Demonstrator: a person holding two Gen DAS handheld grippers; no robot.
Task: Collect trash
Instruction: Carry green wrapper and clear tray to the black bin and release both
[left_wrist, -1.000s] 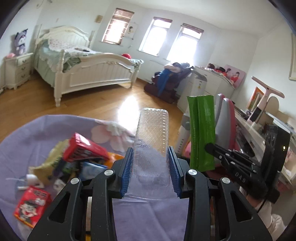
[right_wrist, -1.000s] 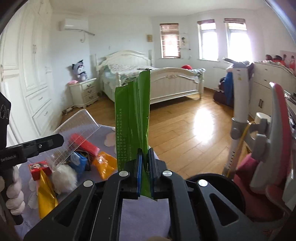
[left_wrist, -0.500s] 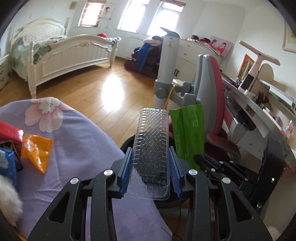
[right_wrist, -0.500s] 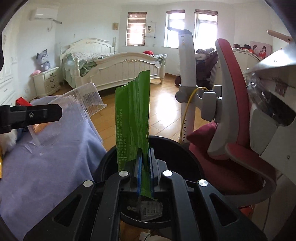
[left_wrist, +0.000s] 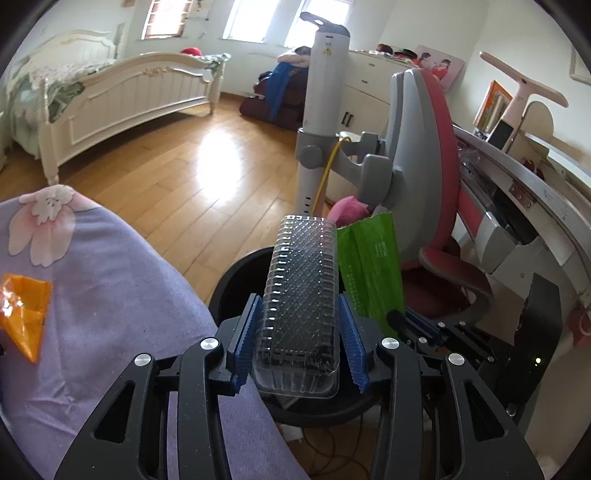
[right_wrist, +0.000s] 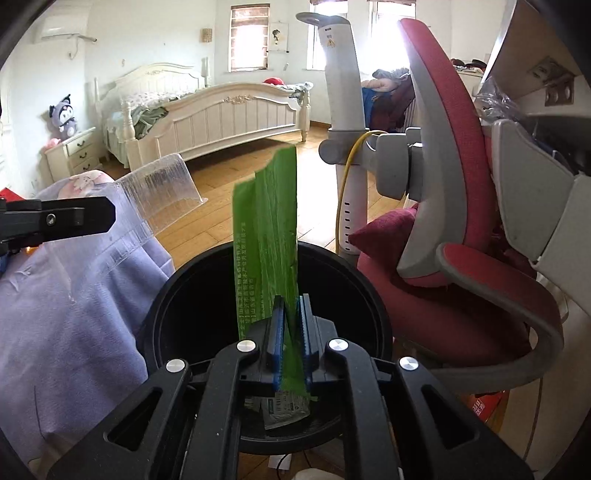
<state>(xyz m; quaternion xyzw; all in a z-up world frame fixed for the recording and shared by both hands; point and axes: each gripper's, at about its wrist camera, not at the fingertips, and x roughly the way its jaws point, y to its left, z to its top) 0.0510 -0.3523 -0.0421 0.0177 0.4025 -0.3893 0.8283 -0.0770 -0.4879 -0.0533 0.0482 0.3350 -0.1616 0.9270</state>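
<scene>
A black round bin (right_wrist: 369, 295) stands on the floor beside the purple-covered table (left_wrist: 110, 277). My left gripper (left_wrist: 298, 301) hovers over the bin's rim (left_wrist: 236, 280). A clear ribbed plastic tray (left_wrist: 299, 295) stands between its blue pads, which still touch its sides as the jaws are opening. From the right wrist view the same tray (right_wrist: 159, 192) sticks out over the table edge. My right gripper (right_wrist: 291, 306) is above the bin's mouth, its jaws just starting to open. An upright green wrapper (right_wrist: 266, 236) still sits between its pads. A small packet (right_wrist: 284, 410) lies in the bin.
An orange wrapper (left_wrist: 24, 314) lies on the purple cloth at the left. A red and grey desk chair (right_wrist: 443, 221) crowds the bin's right side, with a white post (right_wrist: 343, 92) behind it. Wooden floor and a white bed (right_wrist: 221, 110) lie beyond.
Both grippers swung right from the littered table and sank until they came over the black bin. The tray and the green wrapper came along in the jaws, which now stand slightly wider.
</scene>
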